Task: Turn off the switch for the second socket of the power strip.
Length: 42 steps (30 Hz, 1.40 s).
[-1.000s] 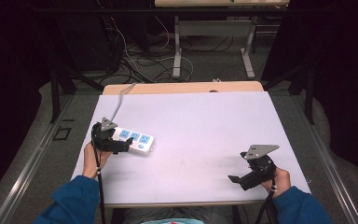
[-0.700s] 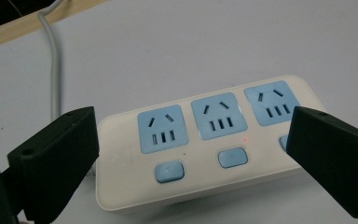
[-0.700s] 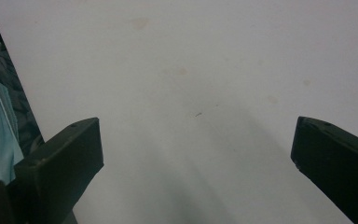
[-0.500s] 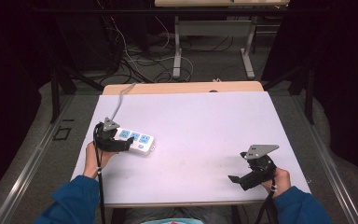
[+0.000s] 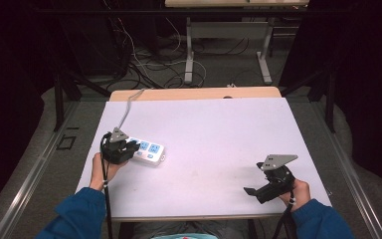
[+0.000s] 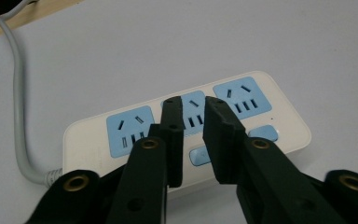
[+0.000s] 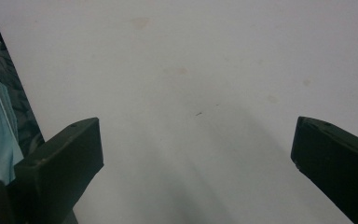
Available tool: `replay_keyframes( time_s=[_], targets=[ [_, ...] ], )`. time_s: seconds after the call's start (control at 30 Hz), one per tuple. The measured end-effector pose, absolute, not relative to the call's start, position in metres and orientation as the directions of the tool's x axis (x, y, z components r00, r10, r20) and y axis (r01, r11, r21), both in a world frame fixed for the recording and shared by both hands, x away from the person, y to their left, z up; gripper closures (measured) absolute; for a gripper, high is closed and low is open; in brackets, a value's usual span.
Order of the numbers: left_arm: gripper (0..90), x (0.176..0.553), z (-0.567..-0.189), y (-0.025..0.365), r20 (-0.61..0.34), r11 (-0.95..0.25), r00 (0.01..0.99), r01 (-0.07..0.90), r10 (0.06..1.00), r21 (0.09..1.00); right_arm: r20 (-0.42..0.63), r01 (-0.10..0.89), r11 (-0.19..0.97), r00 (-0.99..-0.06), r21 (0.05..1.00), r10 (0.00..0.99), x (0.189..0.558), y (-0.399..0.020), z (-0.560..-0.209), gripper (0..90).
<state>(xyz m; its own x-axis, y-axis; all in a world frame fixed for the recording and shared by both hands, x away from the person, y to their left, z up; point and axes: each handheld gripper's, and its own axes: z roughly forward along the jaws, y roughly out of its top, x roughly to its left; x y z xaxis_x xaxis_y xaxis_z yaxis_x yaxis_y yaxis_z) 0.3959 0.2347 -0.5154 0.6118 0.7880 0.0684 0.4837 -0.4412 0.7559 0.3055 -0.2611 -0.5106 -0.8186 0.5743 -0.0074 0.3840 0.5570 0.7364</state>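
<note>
At the table's left, the left gripper [image 6: 193, 112] hovers over the white power strip [image 5: 146, 151], its jaws just narrowed to a slim gap above the middle socket, nothing between them. Well apart, near right, the right gripper [image 5: 251, 190] stands wide open, empty.

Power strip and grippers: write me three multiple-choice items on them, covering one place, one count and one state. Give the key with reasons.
1. Where does the power strip lie?
A. At the table's right edge
B. On the left part of the table
C. On the floor

2. How many blue sockets does it have?
A. Two
B. Five
C. Three

3. How do the right gripper's jaws stand?
A. Wide apart, with nothing between them
B. Shut tight
C. Shut on the power strip

Key: 1 B, since the high view shows it on the left of the white top. 2 C, since the left gripper view shows three blue faces in a row. 3 A, since bare table shows between the jaws in the right gripper view.
</note>
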Motion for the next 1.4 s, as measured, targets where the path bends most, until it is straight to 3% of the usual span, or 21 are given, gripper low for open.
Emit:
replay_keyframes(
  time_s=[0.13,1.4],
  targets=[
    [90.0,0.395,-0.515,0.235,0.057,-0.435,0.626,0.47,0.777,0.768,-0.009,0.387,0.563,-0.819,0.73,0.574,0.306,-0.261,-0.51,1.5],
    [90.0,0.399,-0.533,0.23,0.031,-0.472,0.644,0.526,0.764,0.708,0.004,0.403,0.561,-0.815,0.723,0.58,0.305,-0.261,-0.511,1.6]
  ],
)
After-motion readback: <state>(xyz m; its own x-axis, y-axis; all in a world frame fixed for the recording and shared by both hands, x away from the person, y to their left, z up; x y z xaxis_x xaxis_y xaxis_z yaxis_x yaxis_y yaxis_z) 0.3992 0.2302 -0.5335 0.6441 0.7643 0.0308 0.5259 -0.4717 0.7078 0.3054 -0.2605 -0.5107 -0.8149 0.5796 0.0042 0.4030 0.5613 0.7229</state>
